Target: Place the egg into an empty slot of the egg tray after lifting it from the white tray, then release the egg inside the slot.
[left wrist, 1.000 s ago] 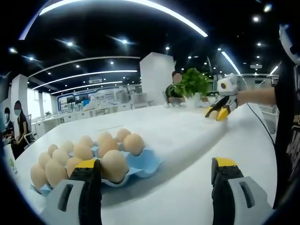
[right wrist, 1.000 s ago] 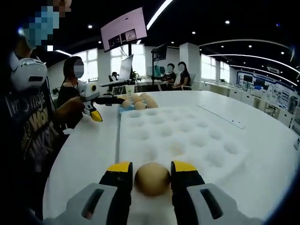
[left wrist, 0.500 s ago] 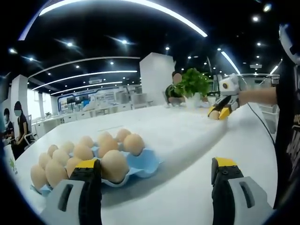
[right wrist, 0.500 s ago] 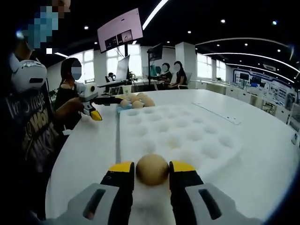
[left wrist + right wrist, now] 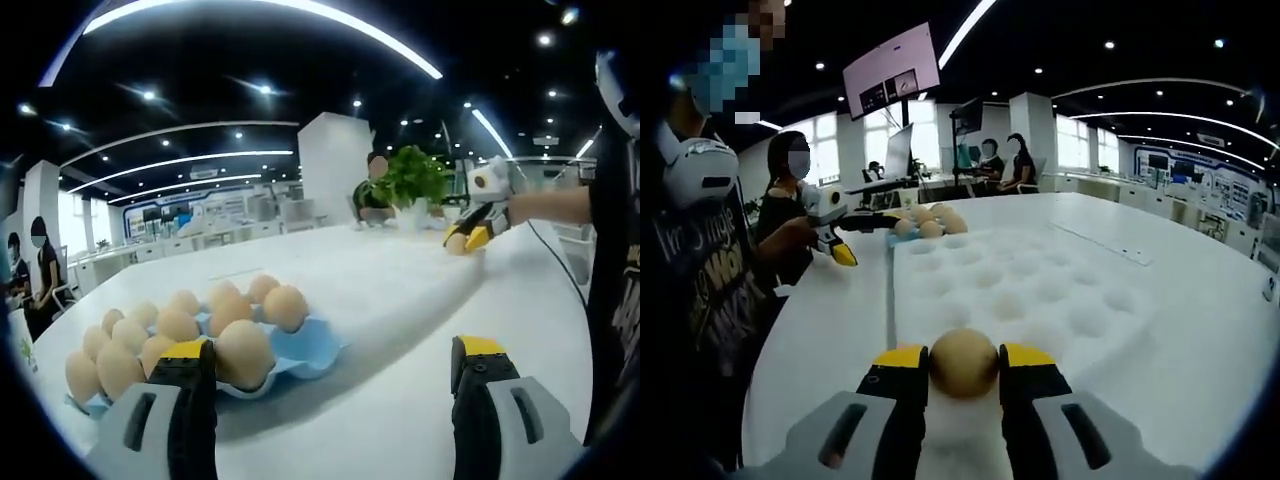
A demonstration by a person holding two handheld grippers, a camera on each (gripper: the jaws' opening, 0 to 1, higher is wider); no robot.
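Observation:
In the right gripper view my right gripper point(image 5: 964, 356) is shut on a tan egg point(image 5: 964, 372), held over the near end of the dimpled white tray point(image 5: 1040, 290). I cannot tell whether the egg touches the foam. The left gripper view has the right gripper point(image 5: 466, 238) far off with the egg at the white tray's point(image 5: 400, 280) far end. The blue egg tray point(image 5: 305, 350) holds several eggs and has a bare slot at its near right corner. My left gripper point(image 5: 334, 352) is open beside that corner, holding nothing. In the right gripper view the egg tray point(image 5: 925, 222) lies beyond the white tray, with the left gripper point(image 5: 840, 250) beside it.
A person in a dark printed shirt point(image 5: 700, 280) stands at the table's left edge in the right gripper view. A potted plant point(image 5: 412, 180) stands past the white tray. Other people sit at desks in the background. White tabletop point(image 5: 1200, 330) stretches to the right.
The right gripper with the egg has risen a little over the white tray's near end. The left gripper and the egg tray have stayed put.

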